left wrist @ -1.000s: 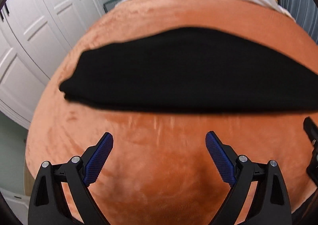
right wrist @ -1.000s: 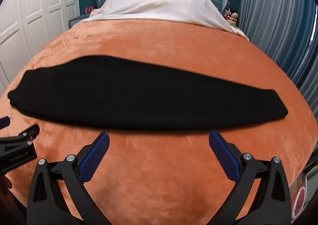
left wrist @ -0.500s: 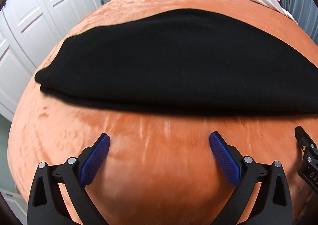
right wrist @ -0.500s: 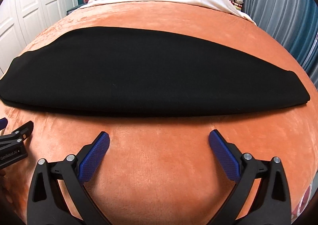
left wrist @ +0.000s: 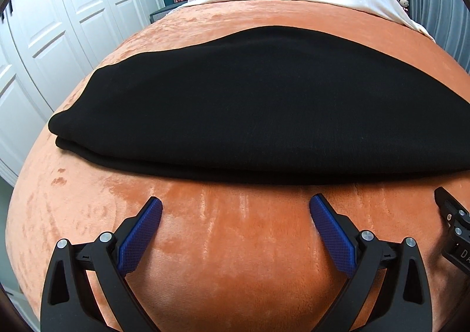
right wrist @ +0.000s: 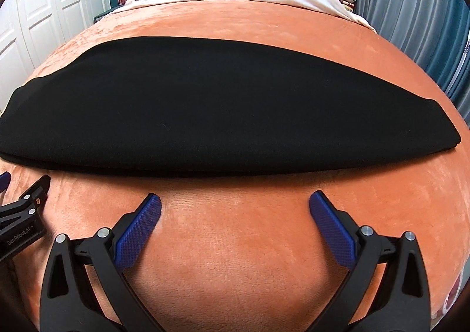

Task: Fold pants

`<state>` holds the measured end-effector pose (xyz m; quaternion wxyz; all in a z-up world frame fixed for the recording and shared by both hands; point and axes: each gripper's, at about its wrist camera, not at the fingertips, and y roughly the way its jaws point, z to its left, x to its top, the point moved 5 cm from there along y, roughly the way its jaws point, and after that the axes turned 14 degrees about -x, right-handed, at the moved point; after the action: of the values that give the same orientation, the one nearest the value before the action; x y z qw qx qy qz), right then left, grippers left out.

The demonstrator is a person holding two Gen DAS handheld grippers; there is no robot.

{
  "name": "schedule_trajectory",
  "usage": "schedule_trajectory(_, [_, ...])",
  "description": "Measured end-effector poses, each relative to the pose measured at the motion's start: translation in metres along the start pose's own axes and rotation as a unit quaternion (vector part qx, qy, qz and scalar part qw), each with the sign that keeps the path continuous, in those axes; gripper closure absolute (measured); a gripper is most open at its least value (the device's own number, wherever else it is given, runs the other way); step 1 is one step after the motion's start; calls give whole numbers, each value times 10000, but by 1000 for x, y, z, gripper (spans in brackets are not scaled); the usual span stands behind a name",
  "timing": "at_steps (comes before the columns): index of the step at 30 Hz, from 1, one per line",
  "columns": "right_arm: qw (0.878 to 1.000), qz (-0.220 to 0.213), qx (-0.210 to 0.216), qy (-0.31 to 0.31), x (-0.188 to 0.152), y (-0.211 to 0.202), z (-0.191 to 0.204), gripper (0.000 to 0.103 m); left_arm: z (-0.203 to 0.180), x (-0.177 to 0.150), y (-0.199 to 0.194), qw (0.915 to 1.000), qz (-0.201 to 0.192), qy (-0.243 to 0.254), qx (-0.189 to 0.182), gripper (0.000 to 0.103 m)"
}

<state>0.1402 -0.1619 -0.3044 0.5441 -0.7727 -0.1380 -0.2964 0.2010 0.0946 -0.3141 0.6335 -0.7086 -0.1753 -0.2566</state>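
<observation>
Lying flat on orange blanket (right wrist: 235, 244), black pants (right wrist: 220, 114) long axis left-right; left gripper (left wrist: 235, 211), right gripper (right wrist: 235, 208) agape, empty.

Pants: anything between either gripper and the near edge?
Nothing visible. Only bare orange blanket lies between the open left gripper and the near edge of the black pants, and the same holds for the open right gripper. Neither gripper touches the pants, and nothing rests on top of them.
</observation>
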Motion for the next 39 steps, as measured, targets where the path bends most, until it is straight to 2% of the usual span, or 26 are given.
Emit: schedule_trajectory(39, [9999, 20, 106, 71, -1, 0, -5, 5, 2, -1, -1, 10000, -7, -41, -50, 5])
